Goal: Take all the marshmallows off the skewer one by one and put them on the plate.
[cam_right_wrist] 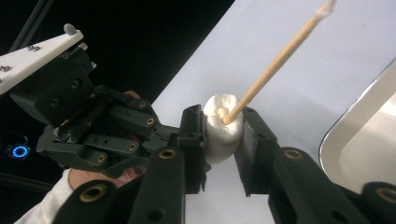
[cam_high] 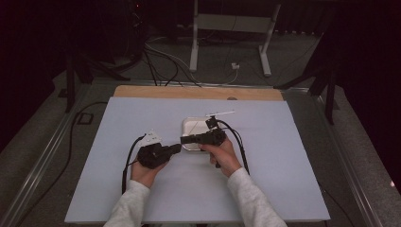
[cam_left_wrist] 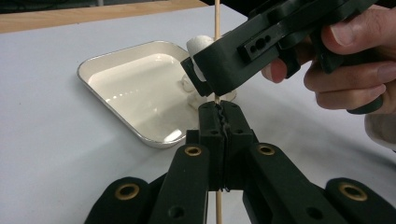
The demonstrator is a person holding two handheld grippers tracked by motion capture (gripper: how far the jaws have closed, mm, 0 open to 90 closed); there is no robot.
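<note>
nearest the person, two light-sleeved forearms come in over the pale tabletop (cam_high: 118,142), each hand carrying a set of tongs. the left tongs (cam_left_wrist: 219,116) are clenched on a thin wooden skewer (cam_left_wrist: 216,18); in the left gripper view their toothed jaws meet around the stick, which runs straight up and down through that picture, passing below the jaws and rising above them. just beyond, the right tongs (cam_right_wrist: 224,128) are grasping a white marshmallow (cam_right_wrist: 222,135), one jaw pressed on each side. the skewer (cam_right_wrist: 275,63) enters the top of the marshmallow, so its long axis goes through the sweet, and in the right gripper view the free end slants away to the upper right, ending in a pale smear at the tip. in the high view the two tongs (cam_high: 182,142) meet close together near the tabletop's middle. just behind them sits a shallow white tray (cam_high: 189,125) with rounded corners, something white and small lying in it. farther off runs the tabletop's wooden edge (cam_high: 198,92), then dark floor with cables and a white stand's legs (cam_high: 194,47).
</note>
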